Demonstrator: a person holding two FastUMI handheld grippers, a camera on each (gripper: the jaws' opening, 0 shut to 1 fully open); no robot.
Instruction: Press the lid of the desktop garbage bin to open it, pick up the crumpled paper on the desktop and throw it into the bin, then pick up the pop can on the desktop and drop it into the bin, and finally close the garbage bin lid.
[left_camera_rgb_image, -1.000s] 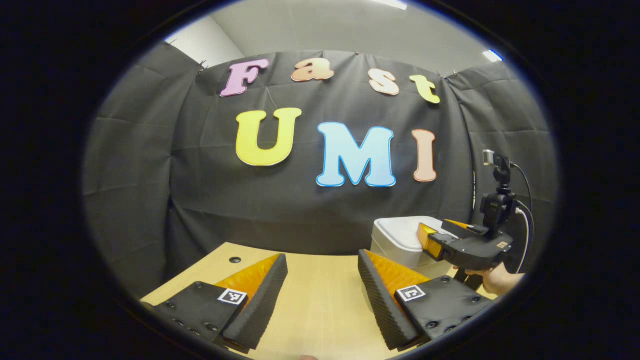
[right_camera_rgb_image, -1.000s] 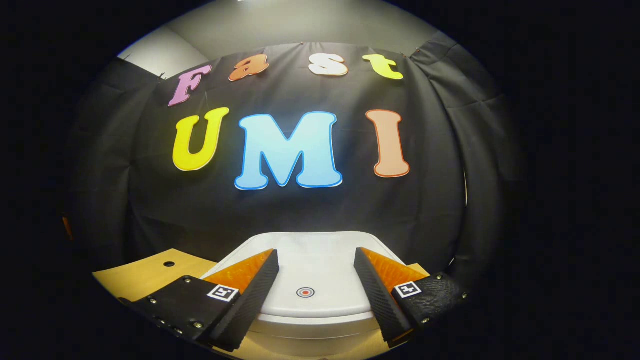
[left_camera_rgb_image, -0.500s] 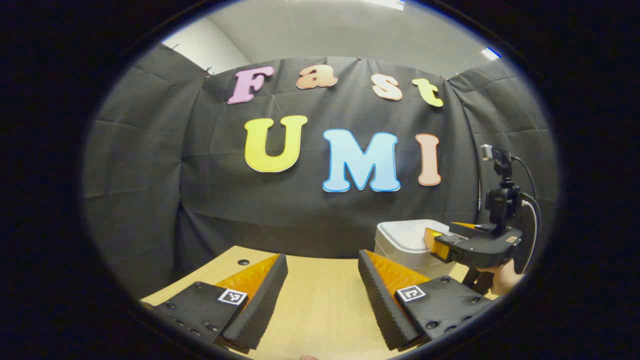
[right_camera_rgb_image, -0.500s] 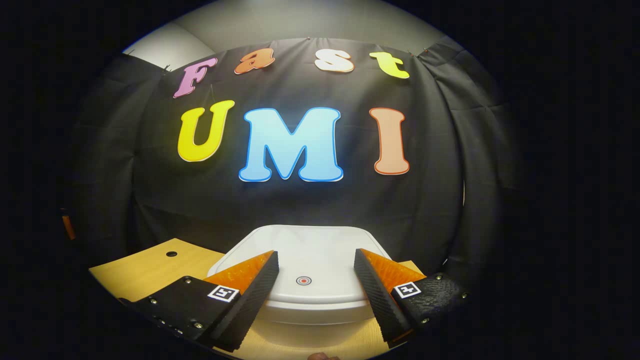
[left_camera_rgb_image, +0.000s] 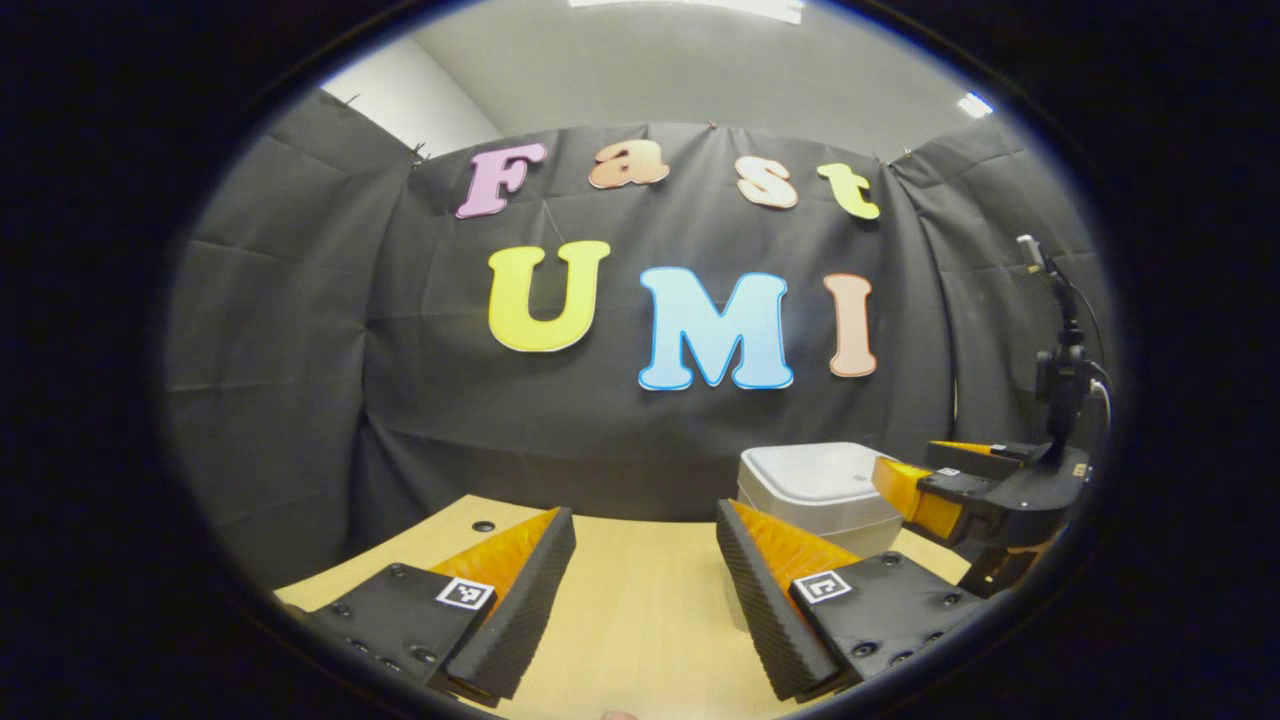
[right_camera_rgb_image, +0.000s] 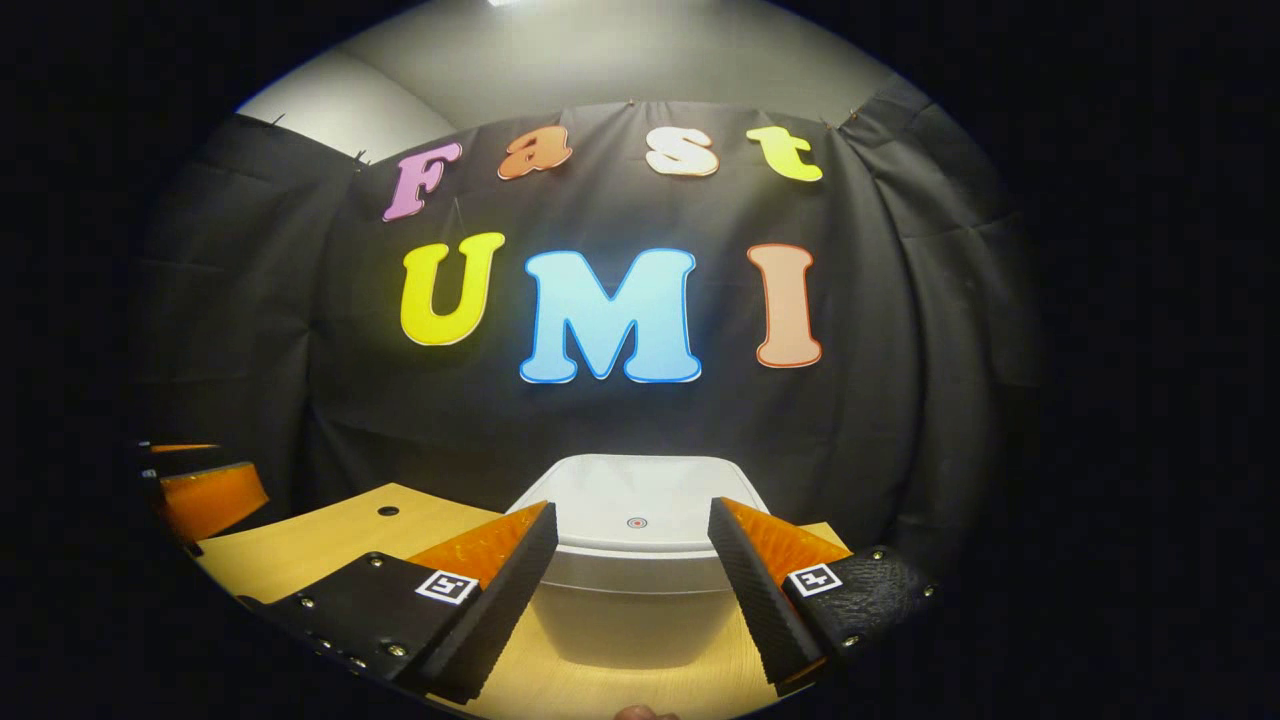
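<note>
The left gripper (left_camera_rgb_image: 645, 560) is held level, pointing forward, its two fingers spread wide with nothing between them. The right gripper (right_camera_rgb_image: 632, 560) is likewise level with fingers parted and nothing gripped; in the left gripper view it shows off to the right (left_camera_rgb_image: 925, 485), fingers pointing left.

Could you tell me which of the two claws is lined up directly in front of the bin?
The right claw: the white bin sits between its fingers. The left claw faces bare table beside it.
</note>
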